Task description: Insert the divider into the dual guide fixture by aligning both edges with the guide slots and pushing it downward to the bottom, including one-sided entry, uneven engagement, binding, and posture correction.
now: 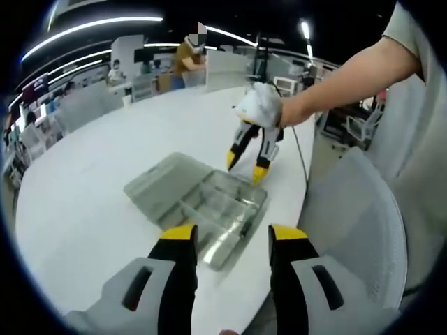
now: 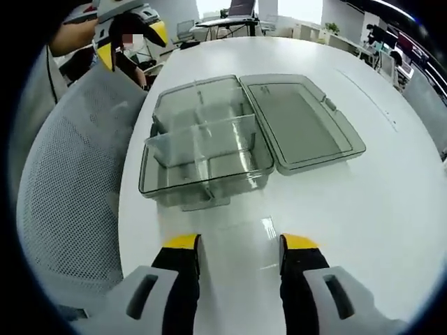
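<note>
White table (image 2: 363,209), open clear box (image 2: 206,150) with dividers (image 2: 209,136) inside.

White round table (image 2: 363,209) serves as the work surface. A grey mesh-backed chair (image 2: 66,209) stands just beside its edge. In the left gripper view, white partition panels (image 1: 223,68), shelving and ceiling light strips (image 1: 91,28) occupy the background beyond the table.

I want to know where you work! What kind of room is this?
Probably a big open office or lab. A large white table holds a clear compartment box, a mesh office chair stands beside it, long ceiling strip lights glow overhead, and more desks and a person sit behind.
</note>
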{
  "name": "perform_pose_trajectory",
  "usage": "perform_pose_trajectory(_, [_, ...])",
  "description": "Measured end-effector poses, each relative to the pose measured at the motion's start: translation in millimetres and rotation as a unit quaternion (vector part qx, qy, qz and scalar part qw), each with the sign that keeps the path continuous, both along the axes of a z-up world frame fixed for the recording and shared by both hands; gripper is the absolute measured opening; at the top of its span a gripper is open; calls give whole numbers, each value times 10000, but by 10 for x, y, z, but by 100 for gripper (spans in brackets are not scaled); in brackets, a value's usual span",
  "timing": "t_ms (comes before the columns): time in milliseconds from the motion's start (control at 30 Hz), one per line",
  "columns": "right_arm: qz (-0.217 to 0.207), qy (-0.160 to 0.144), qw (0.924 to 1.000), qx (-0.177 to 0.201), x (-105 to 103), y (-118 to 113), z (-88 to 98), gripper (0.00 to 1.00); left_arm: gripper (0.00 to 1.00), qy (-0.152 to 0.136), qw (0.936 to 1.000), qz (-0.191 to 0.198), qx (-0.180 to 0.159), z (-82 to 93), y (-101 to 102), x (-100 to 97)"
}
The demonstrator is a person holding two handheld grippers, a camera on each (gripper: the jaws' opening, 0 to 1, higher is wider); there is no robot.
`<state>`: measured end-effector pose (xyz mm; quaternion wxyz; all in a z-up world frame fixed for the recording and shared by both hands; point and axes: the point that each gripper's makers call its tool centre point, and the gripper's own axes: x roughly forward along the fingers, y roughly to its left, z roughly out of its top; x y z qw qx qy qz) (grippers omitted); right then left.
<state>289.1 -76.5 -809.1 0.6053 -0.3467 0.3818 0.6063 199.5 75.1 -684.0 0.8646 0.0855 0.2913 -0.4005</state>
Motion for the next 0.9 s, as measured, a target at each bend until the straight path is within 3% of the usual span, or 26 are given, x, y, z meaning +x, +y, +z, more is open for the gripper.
perform_pose_trajectory(900, [627, -276, 9952, -701, 51, -34, -69, 34, 38, 59, 10000, 34, -57, -33, -2, 4])
